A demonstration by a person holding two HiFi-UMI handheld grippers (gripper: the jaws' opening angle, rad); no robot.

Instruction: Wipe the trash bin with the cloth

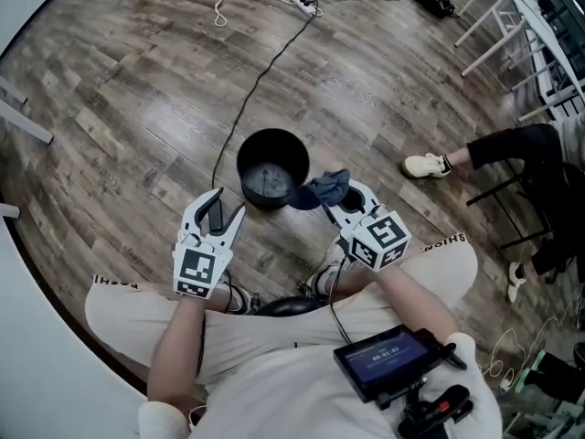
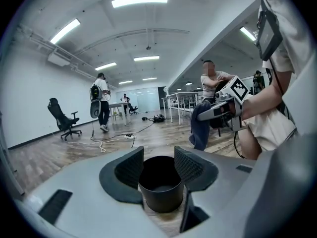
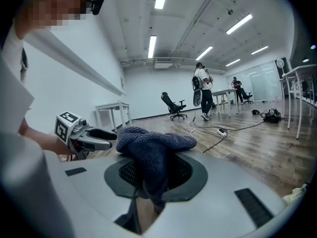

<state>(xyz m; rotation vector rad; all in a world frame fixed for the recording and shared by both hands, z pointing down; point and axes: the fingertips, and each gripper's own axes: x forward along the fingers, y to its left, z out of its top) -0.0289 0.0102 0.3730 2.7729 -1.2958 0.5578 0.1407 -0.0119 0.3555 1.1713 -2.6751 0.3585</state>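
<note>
A black round trash bin stands upright on the wooden floor just ahead of my knees. My left gripper hovers at the bin's near-left side, open and holding nothing. In the left gripper view the trash bin shows in the gap between the spread jaws of the left gripper. My right gripper is shut on a dark blue knitted cloth at the bin's near-right rim. The cloth bunches over the jaws of the right gripper and hides the bin there.
A black cable runs from a white power strip down to the bin. A seated person's shoe rests on the floor to the right. White table legs stand at the top right. A screen device hangs at my waist.
</note>
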